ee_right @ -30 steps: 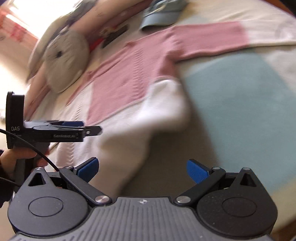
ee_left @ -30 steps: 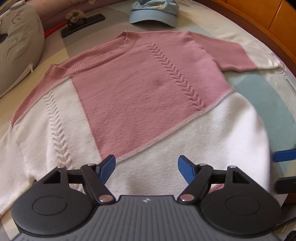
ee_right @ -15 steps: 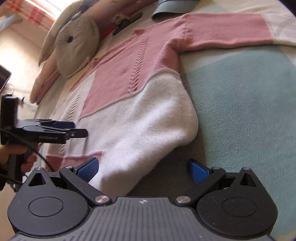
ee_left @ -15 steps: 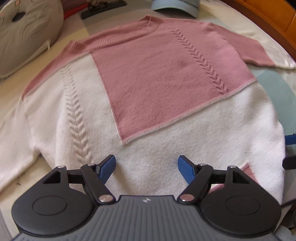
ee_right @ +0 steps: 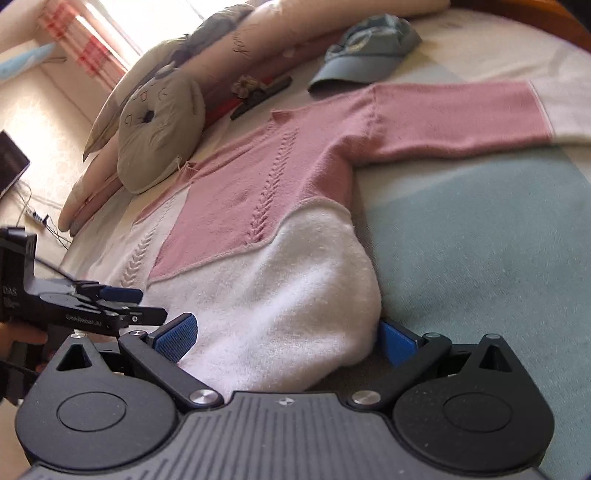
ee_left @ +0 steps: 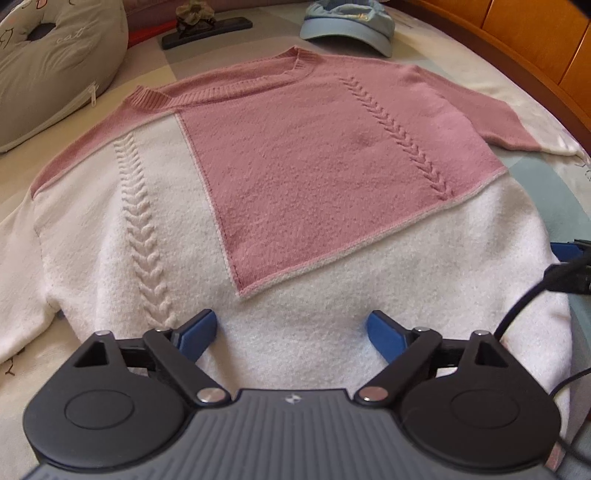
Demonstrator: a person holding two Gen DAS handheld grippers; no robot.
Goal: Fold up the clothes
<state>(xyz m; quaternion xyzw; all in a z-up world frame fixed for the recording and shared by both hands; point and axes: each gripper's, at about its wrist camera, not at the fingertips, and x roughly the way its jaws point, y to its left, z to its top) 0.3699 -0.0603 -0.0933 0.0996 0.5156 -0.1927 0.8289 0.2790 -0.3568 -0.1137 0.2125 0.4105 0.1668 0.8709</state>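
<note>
Both wrist cameras look steeply down along their own tongs, close above the hem of the sweater (ee_left: 295, 177) on the bed (ee_right: 480, 229), the right view angled from its side, sharing sweater and cap (ee_left: 347, 26).

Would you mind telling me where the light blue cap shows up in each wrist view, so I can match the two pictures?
Left wrist view: the light blue cap lies at the top edge, right of centre, just beyond the sweater neckline.
Right wrist view: the cap lies at the top, right of centre, above the pink sleeve.
Shared landmark: the long black object lying left of the cap.
</note>
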